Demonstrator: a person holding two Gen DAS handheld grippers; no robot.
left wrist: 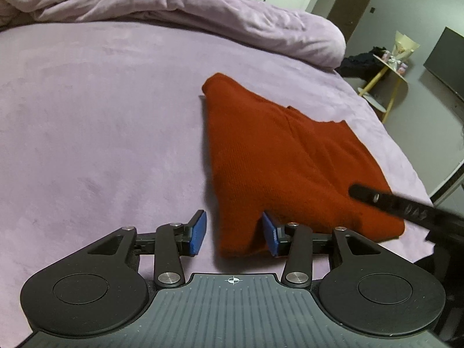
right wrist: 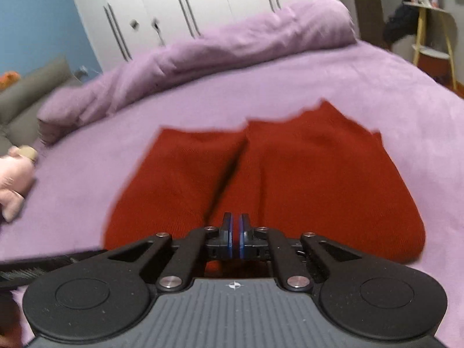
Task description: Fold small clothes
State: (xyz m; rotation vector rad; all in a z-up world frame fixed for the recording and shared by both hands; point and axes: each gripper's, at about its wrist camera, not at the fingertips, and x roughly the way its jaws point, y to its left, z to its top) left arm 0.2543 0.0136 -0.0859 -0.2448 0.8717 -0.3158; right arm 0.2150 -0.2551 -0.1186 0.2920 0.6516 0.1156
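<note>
The red knitted garment (left wrist: 290,159) lies on the purple bed (left wrist: 101,116), already folded over itself with a seam down the middle. The left gripper (left wrist: 234,233) is released, its blue fingers (left wrist: 198,232) on both sides of the near corner. The right gripper (right wrist: 235,233) is clenched over the cloth; whether it pinches any, I cannot tell. I judge a further fold is in preparation: next the left fingers must clench that corner.

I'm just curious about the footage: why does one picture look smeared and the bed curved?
Right wrist view: motion blur smears the red garment and wardrobe. Left wrist view: sharper; fisheye distortion bows the purple bed; dim indoor light, soft shadows.
</note>
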